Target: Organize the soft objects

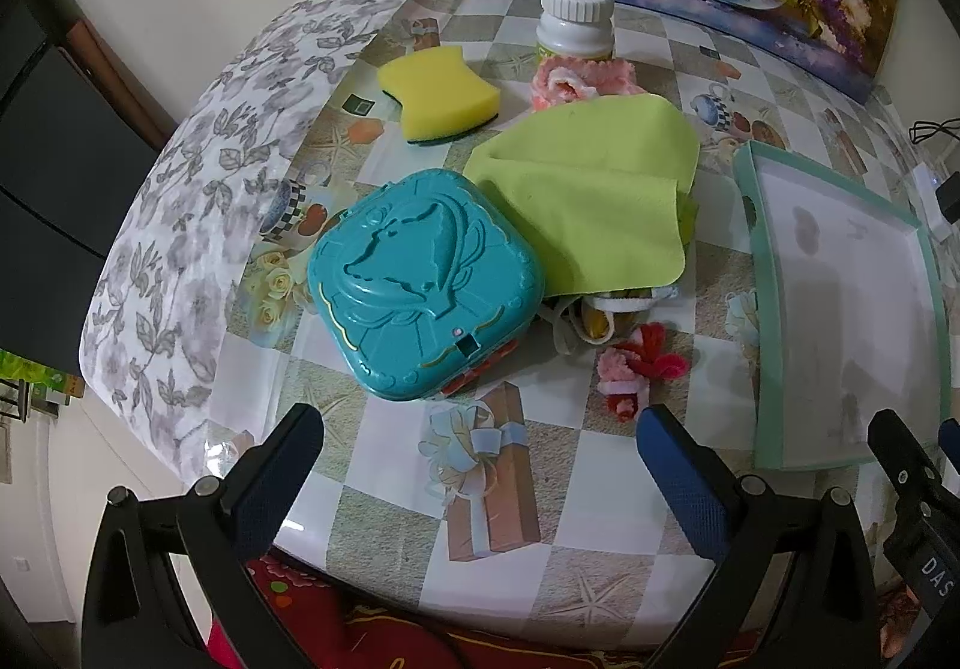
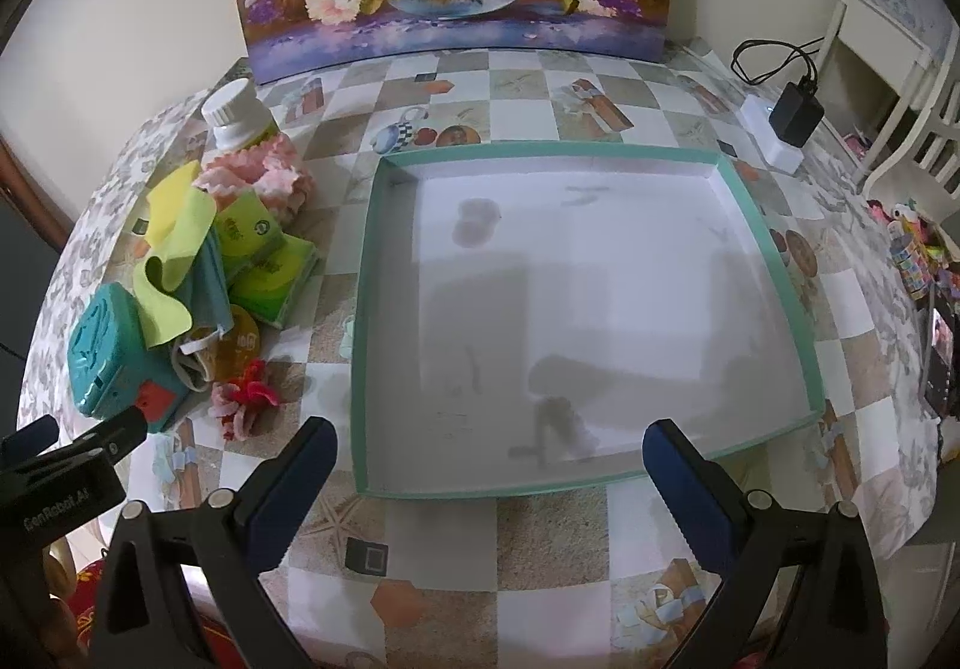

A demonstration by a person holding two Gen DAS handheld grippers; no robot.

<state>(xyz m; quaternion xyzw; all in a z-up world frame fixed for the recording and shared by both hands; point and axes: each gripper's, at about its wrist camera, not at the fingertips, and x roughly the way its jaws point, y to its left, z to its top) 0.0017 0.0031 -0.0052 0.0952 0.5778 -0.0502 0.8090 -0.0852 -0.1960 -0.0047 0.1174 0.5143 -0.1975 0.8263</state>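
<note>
**A:** Where do the soft things lie from each gripper?

**B:** The left gripper [image 1: 480, 429] hangs released and empty over the near edge of the counter [image 1: 384, 543], facing the pile. The pink-and-red yarn bundle [image 1: 636, 375] lies just ahead and to the right of it; the green cloth [image 1: 600, 195] lies farther back, its long axis running near-right to far-left, and the yellow sponge [image 1: 435, 96] and pink knitted piece [image 1: 576, 78] are farther still.

**A:** And the right one?

**B:** The right gripper [image 2: 489, 447], also released and empty, faces the shallow tray [image 2: 366, 309], which holds nothing. The left looks nearer the pile.

**A:** Anything in the way?

**B:** A hard teal case [image 1: 420, 285] sits nearest the left gripper, in front of the cloth and touching its edge. A white-capped bottle [image 1: 576, 24] stands behind the knitted piece.
</note>
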